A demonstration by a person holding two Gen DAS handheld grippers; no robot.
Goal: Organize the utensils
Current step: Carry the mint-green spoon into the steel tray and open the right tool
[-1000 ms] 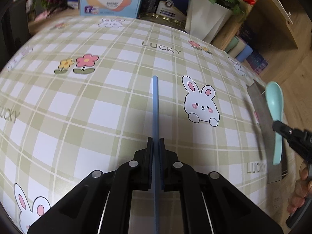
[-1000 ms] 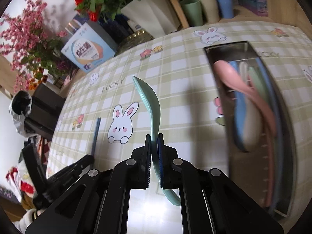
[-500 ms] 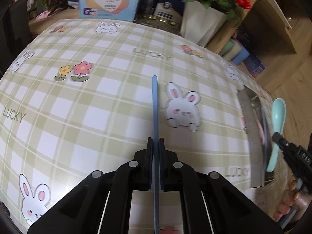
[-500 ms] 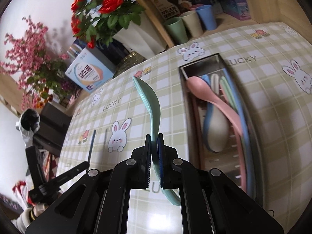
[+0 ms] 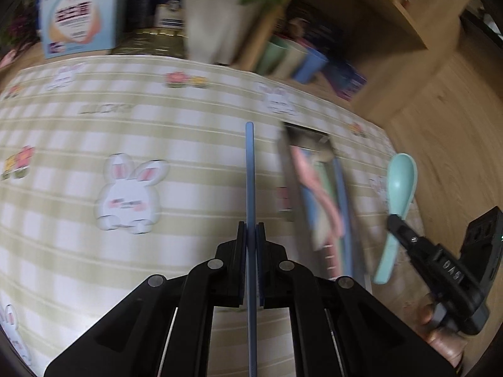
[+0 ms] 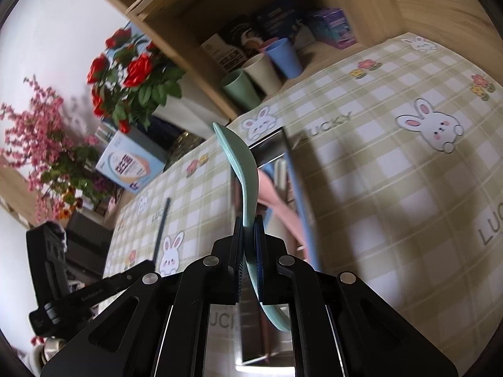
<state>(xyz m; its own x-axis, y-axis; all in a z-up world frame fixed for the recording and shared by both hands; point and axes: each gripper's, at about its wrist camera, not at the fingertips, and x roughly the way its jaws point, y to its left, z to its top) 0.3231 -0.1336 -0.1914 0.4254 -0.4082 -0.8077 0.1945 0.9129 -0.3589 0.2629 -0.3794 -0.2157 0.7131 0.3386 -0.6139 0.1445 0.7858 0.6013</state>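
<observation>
Jaws of the left gripper (image 5: 251, 231) were clenched on a thin blue plastic chopstick (image 5: 250, 172) that pointed to 12 o'clock over the checked bunny-print worktop (image 5: 94, 144). Jaws of the right gripper (image 6: 250, 224) were clamped on a mint-green plastic spoon (image 6: 242, 169), bowl toward 12 o'clock, its handle end cut off below. Motion blur smeared the steel tray (image 5: 287, 157) at 2 o'clock in the left view; pink and blue utensils inside were hard to separate.

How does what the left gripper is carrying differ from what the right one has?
The left gripper pinches a thin, straight blue stick; the right gripper pinches a curved mint spoon with a broad bowl. The stick is dark blue, the spoon pale green. Both are clamped mid-length, lifted off the tablecloth near the metal tray.
</observation>
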